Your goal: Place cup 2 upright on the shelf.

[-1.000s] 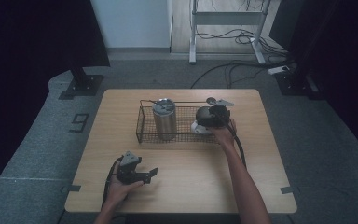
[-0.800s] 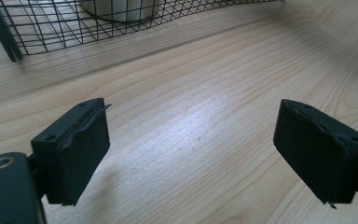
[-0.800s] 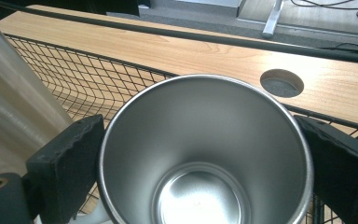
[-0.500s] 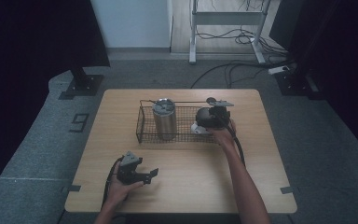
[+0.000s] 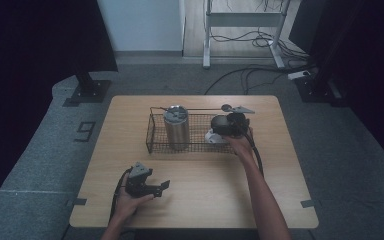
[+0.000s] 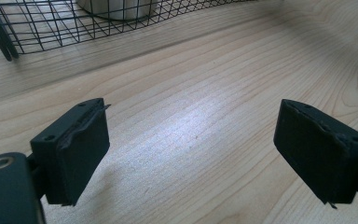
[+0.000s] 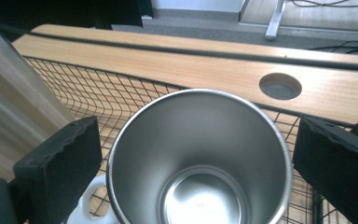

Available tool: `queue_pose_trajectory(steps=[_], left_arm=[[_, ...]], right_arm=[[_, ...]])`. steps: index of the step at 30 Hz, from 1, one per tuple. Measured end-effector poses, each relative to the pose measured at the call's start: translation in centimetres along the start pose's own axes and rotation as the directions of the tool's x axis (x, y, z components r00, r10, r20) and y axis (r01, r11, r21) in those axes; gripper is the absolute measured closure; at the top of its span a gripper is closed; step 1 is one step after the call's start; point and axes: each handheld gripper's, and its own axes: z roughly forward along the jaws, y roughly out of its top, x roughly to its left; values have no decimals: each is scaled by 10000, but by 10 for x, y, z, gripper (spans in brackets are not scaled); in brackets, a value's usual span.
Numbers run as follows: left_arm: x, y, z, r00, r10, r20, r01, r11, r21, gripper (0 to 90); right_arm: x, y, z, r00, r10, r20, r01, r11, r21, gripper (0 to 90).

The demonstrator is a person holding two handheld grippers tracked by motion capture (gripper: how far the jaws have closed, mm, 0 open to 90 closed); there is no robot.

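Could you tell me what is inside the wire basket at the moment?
The wire basket holds a lidded steel tumbler and an open, empty steel cup with a white handle; the basket floor beneath them is covered.

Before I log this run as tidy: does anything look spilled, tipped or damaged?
Nothing stands out. The lidded steel tumbler stands upright in the wire basket, and the open steel cup beside it, under the right tool, is upright and empty. The wooden table looks dry.
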Motion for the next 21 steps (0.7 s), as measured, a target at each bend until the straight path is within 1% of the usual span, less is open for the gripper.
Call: queue_pose_trajectory(steps=[1, 3, 6, 11, 17, 21], left_arm=[[0, 0, 0, 10000, -10, 16, 10, 10000, -2, 104], [-1, 0, 0, 10000, 3, 29, -3, 10000, -12, 104], [0, 1, -1, 10000, -1, 11, 1, 10000, -26, 104], [0, 1, -1, 10000, -23, -73, 23, 10000, -51, 104], [1, 0, -1, 9999, -46, -108, 46, 10000, -37, 104], [0, 0, 0, 9999, -21, -108, 20, 10000, -23, 104]], right_arm=[[-1, 2, -3, 10000, 16, 2, -16, 9999, -127, 12], [-1, 2, -5, 10000, 51, -6, -51, 9998, -192, 2], [-3, 4, -13, 9998, 110, -152, -117, 9987, -501, 0], [-4, 6, -25, 9994, 181, -307, -207, 9961, -854, 0], [-2, 4, -41, 9990, 5, -438, -55, 9935, -1135, 2], [-2, -1, -52, 9983, -116, -572, 42, 9918, -1280, 7]])
